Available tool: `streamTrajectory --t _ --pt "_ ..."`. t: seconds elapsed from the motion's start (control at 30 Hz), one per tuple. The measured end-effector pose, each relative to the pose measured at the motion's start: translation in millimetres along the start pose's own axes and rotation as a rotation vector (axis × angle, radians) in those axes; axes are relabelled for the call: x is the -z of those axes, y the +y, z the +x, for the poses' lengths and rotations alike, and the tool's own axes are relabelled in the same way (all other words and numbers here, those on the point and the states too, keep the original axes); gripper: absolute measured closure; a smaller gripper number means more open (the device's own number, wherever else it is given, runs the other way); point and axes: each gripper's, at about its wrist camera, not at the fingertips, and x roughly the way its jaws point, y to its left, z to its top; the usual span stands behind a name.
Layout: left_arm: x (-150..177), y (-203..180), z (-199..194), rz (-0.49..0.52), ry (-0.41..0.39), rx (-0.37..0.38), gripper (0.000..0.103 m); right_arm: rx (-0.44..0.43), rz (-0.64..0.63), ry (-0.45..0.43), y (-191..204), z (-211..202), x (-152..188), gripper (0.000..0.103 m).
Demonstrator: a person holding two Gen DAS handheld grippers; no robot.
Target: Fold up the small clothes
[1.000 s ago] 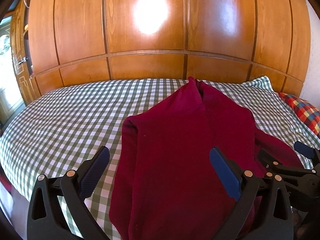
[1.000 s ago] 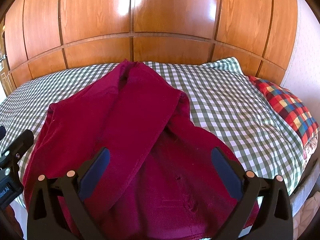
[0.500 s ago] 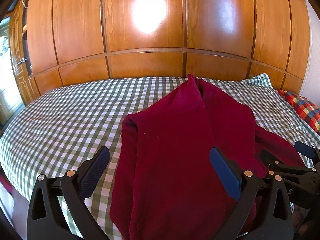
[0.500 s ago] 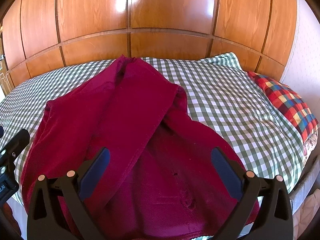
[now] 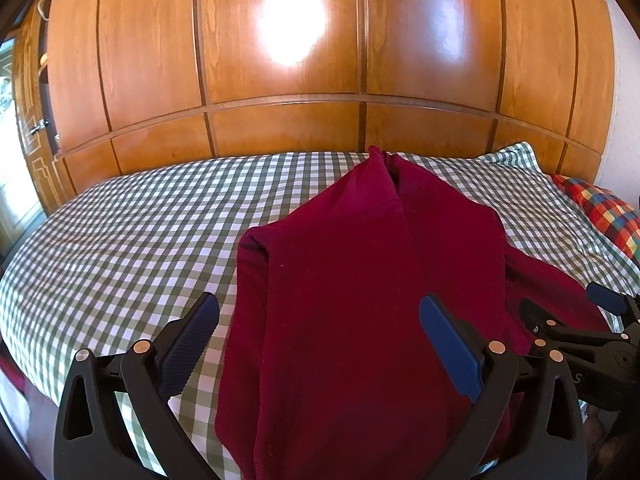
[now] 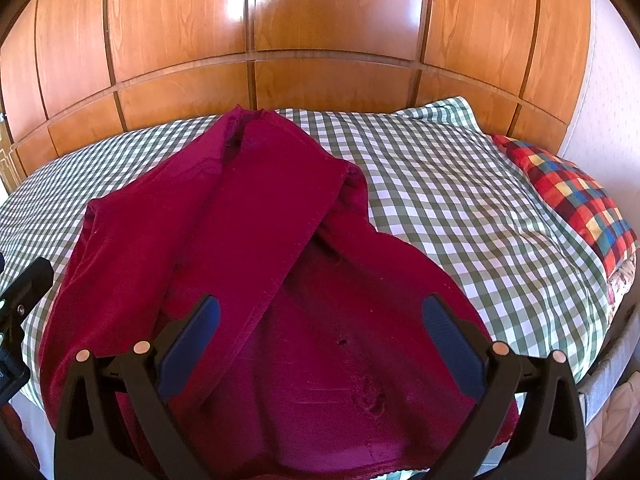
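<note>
Between folds: left hand-held gripper (image 5: 318, 344) and right hand-held gripper (image 6: 320, 346) both spread wide and empty, poised just above near hem of garment (image 6: 256, 240) lying ahead on bed (image 6: 460, 208), sleeves crossed inward; next, likely pinching hem for lengthwise fold.

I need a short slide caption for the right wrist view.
Open right gripper above a partly folded dark red garment on a green checked bed.

Open bedsheet (image 5: 120, 240) left of garment (image 5: 340, 300)
</note>
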Motion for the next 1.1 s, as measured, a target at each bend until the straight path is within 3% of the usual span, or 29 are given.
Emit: streamTrajectory --t 0.47,0.5,0.63,0.77,0.9,1.03,1.1 --pt "3 -2 6 0.013 0.029 0.039 0.005 0.0 0.006 0.025 0 7 1 0.002" --pt "3 -2 9 0.009 0.04 0.05 0.007 0.0 0.007 0.028 0 8 1 0.002" --pt "5 3 25 0.01 0.115 0.123 0.037 -0.001 0.011 0.041 -2 11 3 0.002" --pt "6 21 34 -0.031 0.161 0.2 0.038 0.002 0.026 0.051 -8 13 5 0.002" --pt "10 22 19 0.045 0.154 0.322 0.038 0.0 0.053 0.075 -16 18 8 0.002" --pt "34 -12 15 0.21 0.244 0.451 0.038 -0.002 0.066 0.088 -23 21 11 0.002" --pt "49 -34 21 0.299 0.289 0.432 0.04 -0.012 0.07 0.097 -24 22 12 0.002"
